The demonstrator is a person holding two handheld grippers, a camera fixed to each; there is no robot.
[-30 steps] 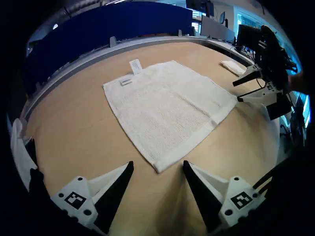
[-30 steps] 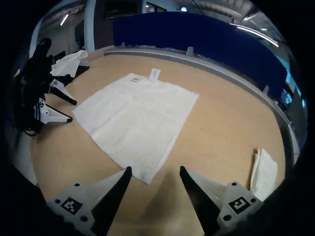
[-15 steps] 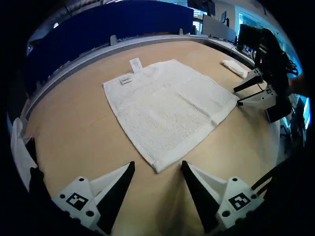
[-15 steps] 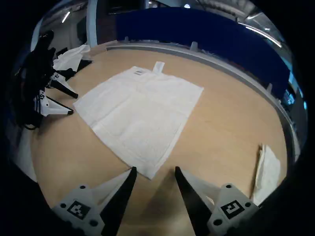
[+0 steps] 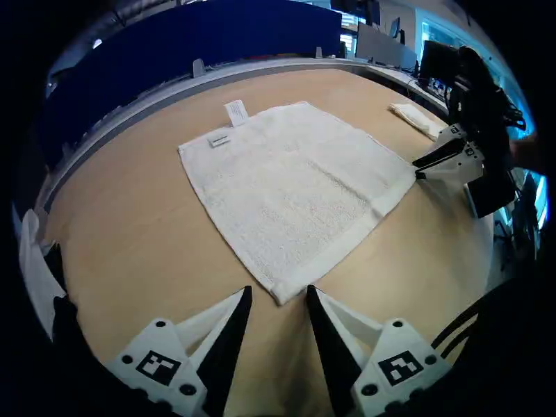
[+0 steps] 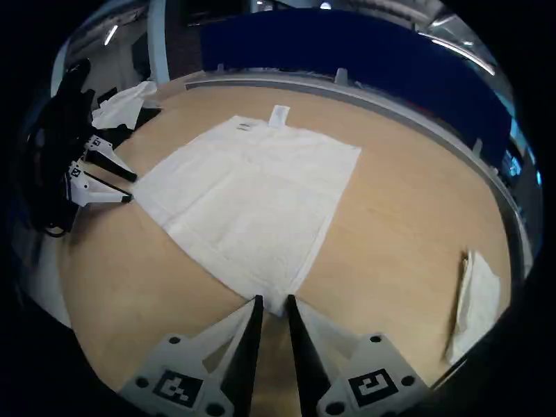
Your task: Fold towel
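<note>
The left gripper is held low with a narrow gap, the right gripper almost closed, each around a corner of the towel spread flat on the open counter.

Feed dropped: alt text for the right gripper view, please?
A white towel lies flat on a wooden table, and the right tongs, nearly closed, straddle its near corner. The left tongs, open, point at the towel's left corner. A folded cloth lies at the right.
</note>
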